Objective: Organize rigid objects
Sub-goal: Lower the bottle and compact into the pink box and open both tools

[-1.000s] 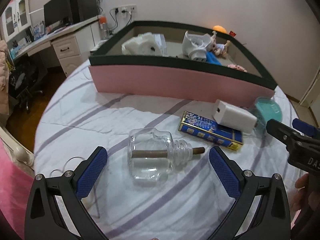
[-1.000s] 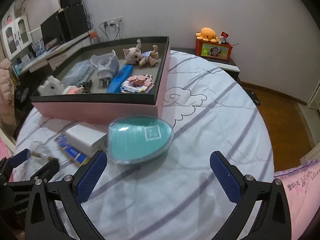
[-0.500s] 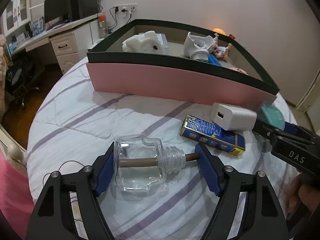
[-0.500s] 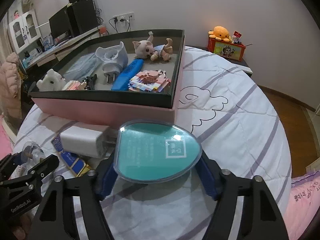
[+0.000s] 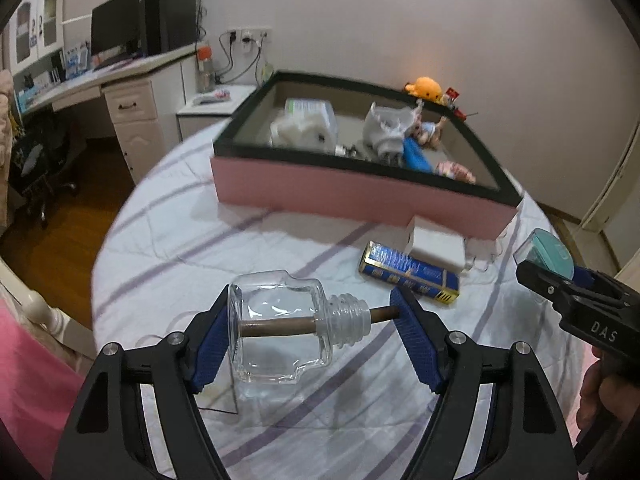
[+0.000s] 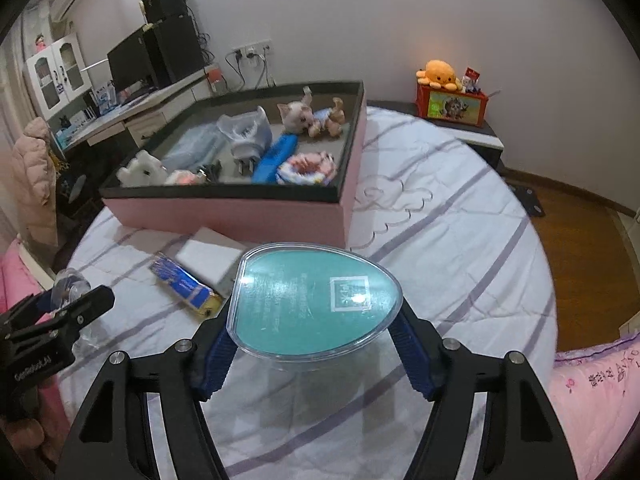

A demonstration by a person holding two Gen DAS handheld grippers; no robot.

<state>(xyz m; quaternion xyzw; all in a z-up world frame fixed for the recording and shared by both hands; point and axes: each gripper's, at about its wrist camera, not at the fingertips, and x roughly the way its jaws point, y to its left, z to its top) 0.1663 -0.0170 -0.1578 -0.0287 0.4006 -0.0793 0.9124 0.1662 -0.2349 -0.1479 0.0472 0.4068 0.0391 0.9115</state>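
My left gripper (image 5: pixel 314 338) is shut on a clear glass bottle (image 5: pixel 280 332) with a brown stick through its neck, held lengthwise above the white striped bedspread. My right gripper (image 6: pixel 316 340) is shut on a teal egg-shaped case (image 6: pixel 316 304) with a clear lid, also lifted off the bed. The case also shows at the right in the left wrist view (image 5: pixel 548 250). A pink box with a dark rim (image 5: pixel 360 192) lies beyond, holding toys, a plug and other items; it also shows in the right wrist view (image 6: pixel 240 212).
A blue and gold flat box (image 5: pixel 410 272) and a white charger block (image 5: pixel 438 244) lie on the bed in front of the pink box. A desk with a monitor (image 5: pixel 120 32) stands at the far left. A nightstand with an orange plush (image 6: pixel 440 74) stands at the far right.
Both grippers closed on their objects, the left on the glass bottle and the right on the teal case, and both have lifted them off the bed.
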